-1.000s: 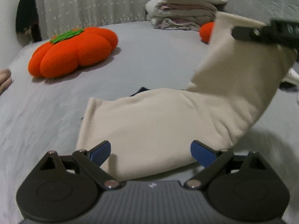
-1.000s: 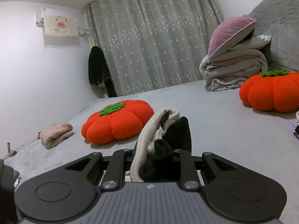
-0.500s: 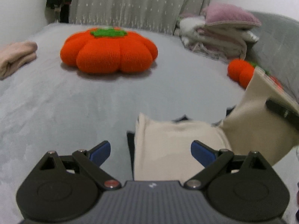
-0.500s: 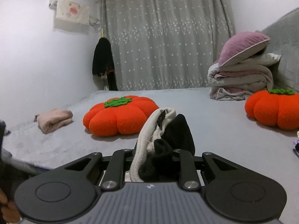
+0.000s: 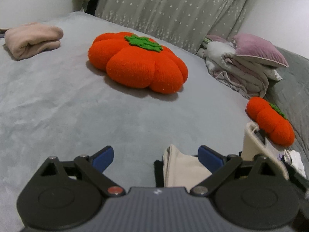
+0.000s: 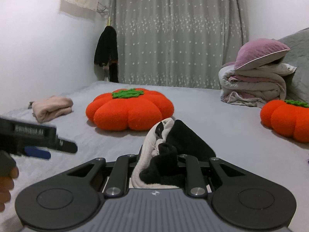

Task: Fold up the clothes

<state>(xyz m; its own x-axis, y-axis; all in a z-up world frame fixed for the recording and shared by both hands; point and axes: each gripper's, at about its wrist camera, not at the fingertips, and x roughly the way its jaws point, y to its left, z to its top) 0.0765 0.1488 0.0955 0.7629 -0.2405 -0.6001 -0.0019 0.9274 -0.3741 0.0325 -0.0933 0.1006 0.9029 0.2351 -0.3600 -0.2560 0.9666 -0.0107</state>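
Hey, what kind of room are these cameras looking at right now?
Most likely a bedroom. The work surface looks like a grey-covered bed; a stack of folded quilts topped with a purple pillow sits at its far side, and a star-patterned curtain hangs behind. Pumpkin cushions suggest a home.

orange pumpkin cushion [image 5: 138, 65] with green top, grey star-dotted curtain [image 6: 179, 34], cream-and-black garment [image 6: 164, 154].

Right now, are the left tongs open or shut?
Open. In the left wrist view the left tongs show blue pads spread wide, gripping nothing; the cream garment lies partly between them on the bed.
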